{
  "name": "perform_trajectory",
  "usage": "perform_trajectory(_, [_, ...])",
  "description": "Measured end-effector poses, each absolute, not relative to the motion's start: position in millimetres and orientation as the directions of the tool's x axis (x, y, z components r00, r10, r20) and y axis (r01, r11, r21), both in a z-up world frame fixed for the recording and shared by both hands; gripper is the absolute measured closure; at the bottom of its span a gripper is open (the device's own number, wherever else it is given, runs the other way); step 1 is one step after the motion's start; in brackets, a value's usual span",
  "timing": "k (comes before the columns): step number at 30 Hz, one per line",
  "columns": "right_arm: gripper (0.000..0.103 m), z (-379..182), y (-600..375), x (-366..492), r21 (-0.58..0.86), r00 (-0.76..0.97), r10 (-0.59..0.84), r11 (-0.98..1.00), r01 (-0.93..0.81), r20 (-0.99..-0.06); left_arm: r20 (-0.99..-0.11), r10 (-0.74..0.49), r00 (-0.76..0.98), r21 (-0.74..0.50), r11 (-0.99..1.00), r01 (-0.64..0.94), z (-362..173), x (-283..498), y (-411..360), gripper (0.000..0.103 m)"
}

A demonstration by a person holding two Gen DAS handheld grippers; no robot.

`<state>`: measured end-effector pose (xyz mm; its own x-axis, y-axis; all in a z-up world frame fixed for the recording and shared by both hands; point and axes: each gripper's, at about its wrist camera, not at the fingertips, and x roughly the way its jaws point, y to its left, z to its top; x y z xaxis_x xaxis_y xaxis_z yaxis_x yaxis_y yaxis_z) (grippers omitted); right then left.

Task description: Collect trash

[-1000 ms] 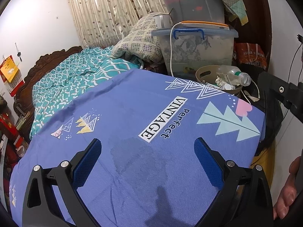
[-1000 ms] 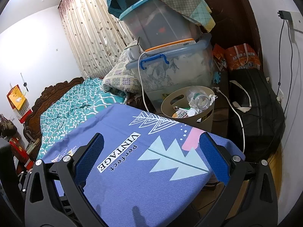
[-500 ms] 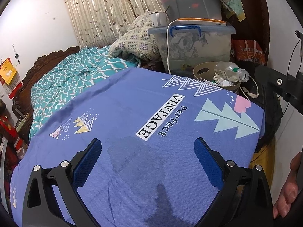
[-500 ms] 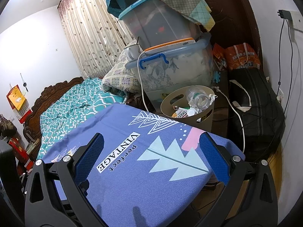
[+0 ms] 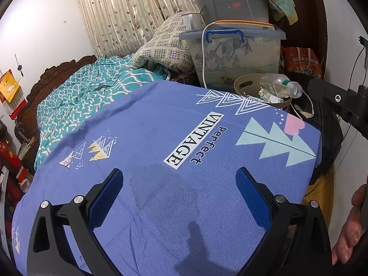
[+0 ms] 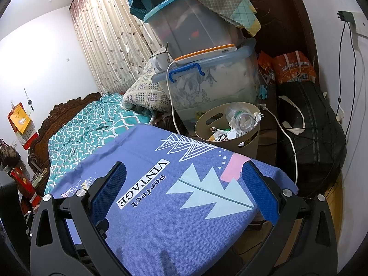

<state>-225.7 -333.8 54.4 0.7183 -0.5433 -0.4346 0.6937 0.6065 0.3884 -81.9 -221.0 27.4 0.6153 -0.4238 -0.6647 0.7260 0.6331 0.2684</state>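
Bin (image 6: 207, 124): lower front hidden behind blue cloth (image 6: 184, 207). Trash under the bottle (image 6: 241, 118) too jumbled to identify. Worktop fully covered by the cloth. Hand (image 5: 352, 227) cut off at right picture edge. Print on orange bag (image 6: 292, 67) too small to read.

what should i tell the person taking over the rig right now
Left gripper: open, empty, over the blue cloth.
Right gripper: open, empty, over the same cloth.
Trash: the tan bin sits past the far edge of the cloth, in front of the storage boxes. In it lie a clear plastic bottle, wrappers and small scraps.
Done: no trash shows on the cloth; what can be seen is in the bin.
Left: nothing loose shows in either view. Check the floor and the bed beyond view before stopping.
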Motion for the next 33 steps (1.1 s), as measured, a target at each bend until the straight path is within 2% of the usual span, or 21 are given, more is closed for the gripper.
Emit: perform_trajectory(33, [0.003, 53.0, -329.8, -223.2, 0.386, 0.717, -0.542, 0.607, 0.695, -0.437, -0.668, -0.428, 0.608, 0.258, 0.633, 0.73, 27.5, -83.6, -220.4, 0.009])
